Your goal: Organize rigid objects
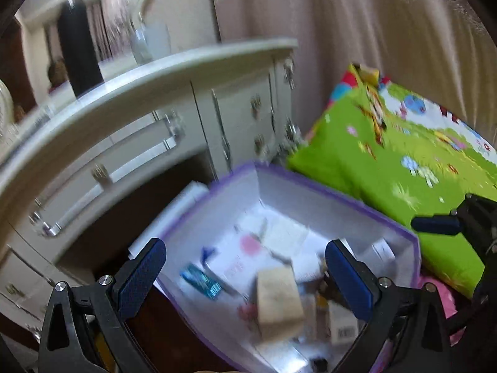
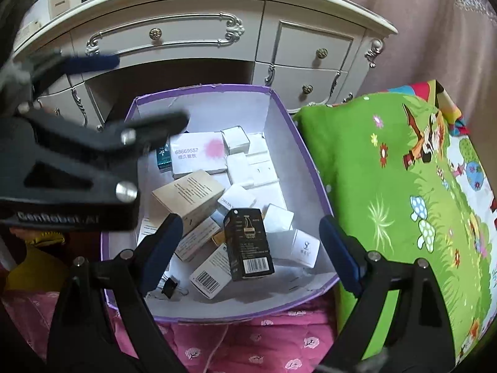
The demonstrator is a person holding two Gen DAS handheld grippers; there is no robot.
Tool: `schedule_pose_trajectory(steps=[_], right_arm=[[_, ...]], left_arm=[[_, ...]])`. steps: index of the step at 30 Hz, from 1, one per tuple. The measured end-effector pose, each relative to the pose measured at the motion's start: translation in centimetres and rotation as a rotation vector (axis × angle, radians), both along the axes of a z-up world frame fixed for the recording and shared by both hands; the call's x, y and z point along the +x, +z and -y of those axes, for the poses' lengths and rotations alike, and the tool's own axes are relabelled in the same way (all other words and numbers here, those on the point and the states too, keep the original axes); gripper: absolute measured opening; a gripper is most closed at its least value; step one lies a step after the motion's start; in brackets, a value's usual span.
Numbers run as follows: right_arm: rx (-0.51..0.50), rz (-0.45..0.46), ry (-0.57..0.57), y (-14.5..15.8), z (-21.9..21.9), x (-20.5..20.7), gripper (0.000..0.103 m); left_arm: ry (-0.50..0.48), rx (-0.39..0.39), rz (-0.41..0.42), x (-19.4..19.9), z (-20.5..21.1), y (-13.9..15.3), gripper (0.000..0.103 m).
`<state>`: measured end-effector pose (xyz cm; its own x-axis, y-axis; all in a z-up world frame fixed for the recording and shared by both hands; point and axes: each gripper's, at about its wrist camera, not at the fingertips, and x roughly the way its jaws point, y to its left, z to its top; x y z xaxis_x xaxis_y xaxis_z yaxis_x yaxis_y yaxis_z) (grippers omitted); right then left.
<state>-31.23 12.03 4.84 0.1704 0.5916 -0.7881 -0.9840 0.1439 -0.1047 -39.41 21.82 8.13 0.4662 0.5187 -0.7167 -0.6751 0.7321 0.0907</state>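
Observation:
A purple-rimmed white box (image 2: pixel 301 143) sits on the floor and holds several small cartons: a tan carton (image 2: pixel 186 194), a black carton (image 2: pixel 248 244), a white carton with a pink blot (image 2: pixel 198 154) and a teal one (image 2: pixel 163 155). My right gripper (image 2: pixel 251 248) is open and empty above the box's near side. My left gripper (image 1: pixel 245 267) is open and empty above the same box (image 1: pixel 310 186); it also shows in the right wrist view (image 2: pixel 149 93), blurred, over the box's left rim. The tan carton (image 1: pixel 278 298) lies below it.
A cream dresser (image 2: pixel 217 31) with drawers stands behind the box, with small boxes on top (image 2: pixel 59 3). A green cartoon-print cushion (image 2: pixel 403 186) lies right of the box. Pink quilted fabric (image 2: pixel 248 342) lies in front. A black binder clip (image 2: pixel 170 286) lies in the box's near corner.

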Motion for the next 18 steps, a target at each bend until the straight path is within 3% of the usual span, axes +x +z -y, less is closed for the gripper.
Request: schedule_pose_trajectory(steps=[5,14,18], right_arm=[[-0.007,-0.029,-0.018,-0.4,0.4,0.5,0.091],[-0.008,-0.018,-0.012,-0.6,0.4,0.1,0.091],[-0.011,-0.003,-0.003,-0.7,0.4,-0.2,0.091]], left_arm=[[-0.004,-0.069,0.008,0.2,-0.6,-1.3,0.103],[0.029,-0.079,0.016,-0.2,-1.3,-1.8,0.103],[0.064,-0.039,0.019,-0.5,-1.3,-1.9,0.103]])
